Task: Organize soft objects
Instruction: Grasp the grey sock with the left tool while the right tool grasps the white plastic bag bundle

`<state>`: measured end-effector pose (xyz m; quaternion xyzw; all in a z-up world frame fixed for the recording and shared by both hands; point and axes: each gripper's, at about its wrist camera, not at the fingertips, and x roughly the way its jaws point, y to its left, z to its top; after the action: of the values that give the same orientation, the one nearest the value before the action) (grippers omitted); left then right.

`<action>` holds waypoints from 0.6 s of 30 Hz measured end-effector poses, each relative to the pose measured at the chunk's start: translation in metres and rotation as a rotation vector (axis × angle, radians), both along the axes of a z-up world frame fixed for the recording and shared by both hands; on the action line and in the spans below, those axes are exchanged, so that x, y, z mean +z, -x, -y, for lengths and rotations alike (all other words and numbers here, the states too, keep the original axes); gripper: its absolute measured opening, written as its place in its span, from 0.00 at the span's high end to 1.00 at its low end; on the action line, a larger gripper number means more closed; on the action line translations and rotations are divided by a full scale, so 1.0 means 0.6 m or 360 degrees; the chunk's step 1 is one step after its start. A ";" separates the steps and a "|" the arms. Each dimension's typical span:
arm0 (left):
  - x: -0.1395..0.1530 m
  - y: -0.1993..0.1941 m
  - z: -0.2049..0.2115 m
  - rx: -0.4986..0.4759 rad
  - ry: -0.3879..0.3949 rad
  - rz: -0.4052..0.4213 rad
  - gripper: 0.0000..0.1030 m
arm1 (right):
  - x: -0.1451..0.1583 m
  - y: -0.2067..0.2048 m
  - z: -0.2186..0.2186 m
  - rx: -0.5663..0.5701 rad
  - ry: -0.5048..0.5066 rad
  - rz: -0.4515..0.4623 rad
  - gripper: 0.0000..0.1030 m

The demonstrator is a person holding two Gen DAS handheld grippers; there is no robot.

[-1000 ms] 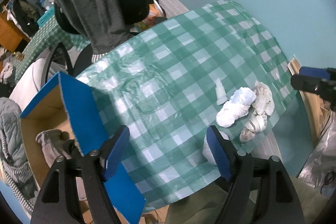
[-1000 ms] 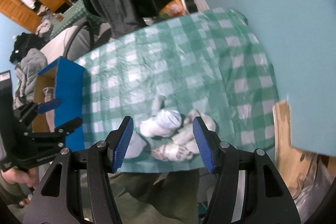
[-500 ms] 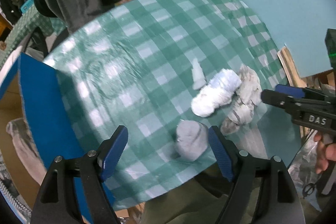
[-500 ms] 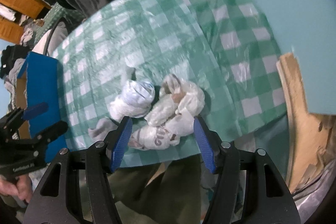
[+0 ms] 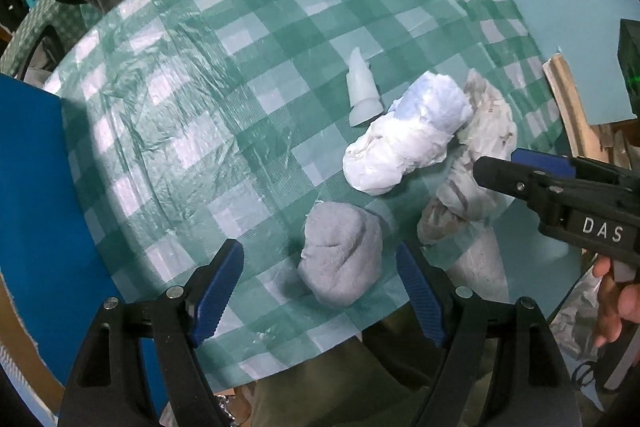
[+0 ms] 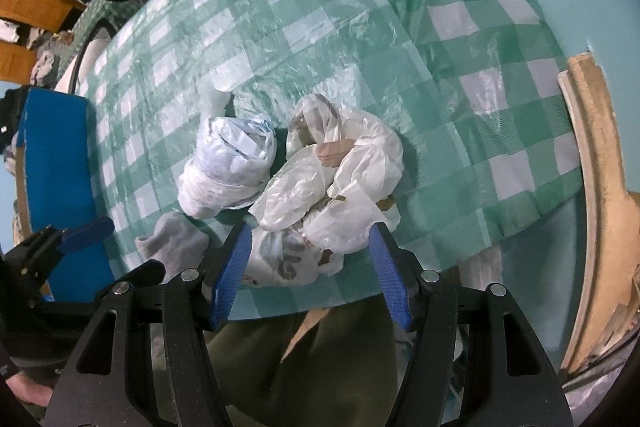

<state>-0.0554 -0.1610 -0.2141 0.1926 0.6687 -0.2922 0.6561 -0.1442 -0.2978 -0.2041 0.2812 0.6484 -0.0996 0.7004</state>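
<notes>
Near the tabletop's (image 5: 248, 75) front edge, the left gripper (image 5: 320, 295) hangs with jaws spread and empty over a rounded grey fleece bundle (image 5: 340, 259), while the right gripper (image 6: 310, 267), likewise released, straddles the crinkly plastic bags (image 6: 332, 183) lying lengthwise away from it.

Two black handheld grippers, left gripper (image 5: 320, 291) and right gripper (image 6: 310, 271), blue ridged pads (image 5: 218, 291) on the fingers, silver screws, white "DAS" lettering (image 5: 602, 230). Olive-green trousers (image 6: 280, 367) below.
</notes>
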 end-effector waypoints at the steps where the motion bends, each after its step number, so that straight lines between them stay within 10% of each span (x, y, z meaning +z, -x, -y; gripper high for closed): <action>1: -0.005 -0.001 0.001 0.0005 -0.0008 -0.0003 0.22 | -0.004 -0.002 -0.002 0.0007 0.0006 -0.0006 0.41; 18: -0.058 -0.006 0.001 -0.0015 -0.0033 -0.0007 0.27 | -0.049 -0.028 -0.027 0.0120 0.0203 -0.0116 0.49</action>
<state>-0.0520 -0.1618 -0.2489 0.2018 0.6721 -0.2888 0.6513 -0.1274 -0.2813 -0.2333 0.2075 0.6759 -0.1243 0.6962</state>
